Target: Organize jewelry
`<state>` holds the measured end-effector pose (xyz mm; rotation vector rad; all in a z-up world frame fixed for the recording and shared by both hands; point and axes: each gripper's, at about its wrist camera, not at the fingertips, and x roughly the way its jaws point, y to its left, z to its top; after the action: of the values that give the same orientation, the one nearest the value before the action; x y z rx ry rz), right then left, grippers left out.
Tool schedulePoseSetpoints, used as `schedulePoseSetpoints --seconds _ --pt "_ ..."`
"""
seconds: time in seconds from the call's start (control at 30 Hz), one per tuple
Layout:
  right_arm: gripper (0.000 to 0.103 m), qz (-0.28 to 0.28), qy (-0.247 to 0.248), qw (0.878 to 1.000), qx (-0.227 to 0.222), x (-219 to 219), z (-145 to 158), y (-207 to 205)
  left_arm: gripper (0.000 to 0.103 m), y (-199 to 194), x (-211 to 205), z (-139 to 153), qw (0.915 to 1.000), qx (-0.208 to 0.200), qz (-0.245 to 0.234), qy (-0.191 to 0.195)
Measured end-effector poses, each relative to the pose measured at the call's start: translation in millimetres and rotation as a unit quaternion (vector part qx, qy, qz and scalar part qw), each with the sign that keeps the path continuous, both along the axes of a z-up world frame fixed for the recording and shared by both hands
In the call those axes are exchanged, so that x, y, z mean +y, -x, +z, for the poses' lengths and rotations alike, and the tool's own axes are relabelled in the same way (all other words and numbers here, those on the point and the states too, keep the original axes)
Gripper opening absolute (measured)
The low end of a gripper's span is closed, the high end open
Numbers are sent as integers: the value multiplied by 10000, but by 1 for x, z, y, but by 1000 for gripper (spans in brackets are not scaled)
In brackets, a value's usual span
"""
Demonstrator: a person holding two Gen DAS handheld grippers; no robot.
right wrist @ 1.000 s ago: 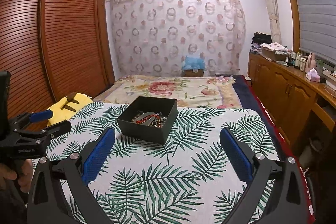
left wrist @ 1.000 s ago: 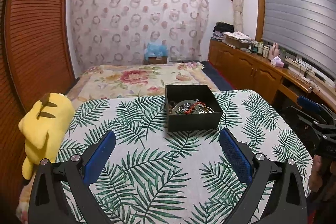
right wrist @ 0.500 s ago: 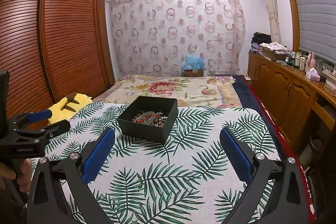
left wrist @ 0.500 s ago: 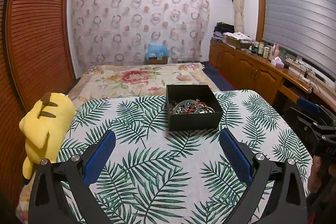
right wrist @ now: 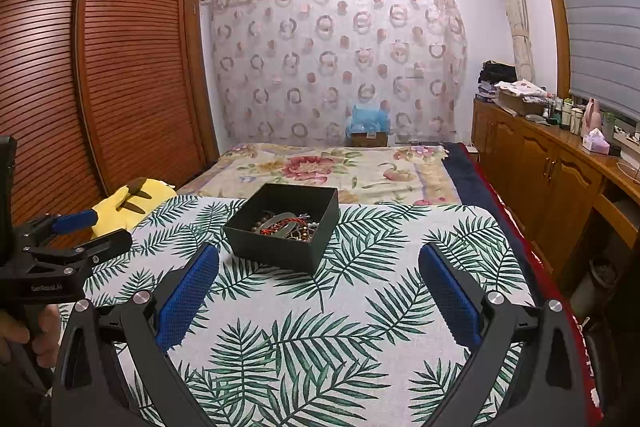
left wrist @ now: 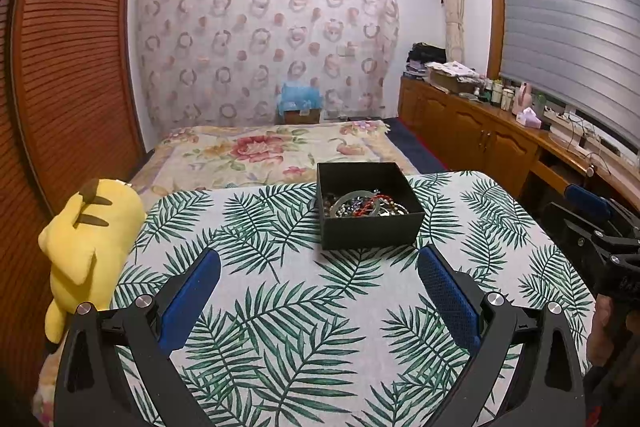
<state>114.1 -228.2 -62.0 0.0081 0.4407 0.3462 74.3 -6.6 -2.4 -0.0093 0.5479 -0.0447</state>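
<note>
A black open box (left wrist: 370, 225) sits on the leaf-print table (left wrist: 280, 327), at the far middle. It holds a tangle of jewelry (left wrist: 366, 205): beads, a silver bangle, a red cord. The box also shows in the right wrist view (right wrist: 282, 227) with the jewelry (right wrist: 286, 225) inside. My left gripper (left wrist: 318, 293) is open and empty, above the table short of the box. My right gripper (right wrist: 318, 291) is open and empty, also short of the box. Each gripper shows at the edge of the other's view: the right one (left wrist: 596, 223) and the left one (right wrist: 68, 235).
A yellow plush toy (left wrist: 86, 239) lies at the table's left edge. A bed with a floral cover (left wrist: 264, 151) is beyond the table. A wooden cabinet (left wrist: 492, 143) with clutter runs along the right wall. A slatted wardrobe (right wrist: 120, 79) is on the left.
Both grippers have stayed open and shifted only slightly. The box and jewelry have not moved.
</note>
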Motion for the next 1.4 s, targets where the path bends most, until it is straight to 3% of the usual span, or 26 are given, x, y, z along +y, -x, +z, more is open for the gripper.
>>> schedulePoseSetpoints --seconds 1.4 --pt "101 -23 -17 10000 -19 -2 -2 3 95 1 0 0 10000 -24 11 -8"
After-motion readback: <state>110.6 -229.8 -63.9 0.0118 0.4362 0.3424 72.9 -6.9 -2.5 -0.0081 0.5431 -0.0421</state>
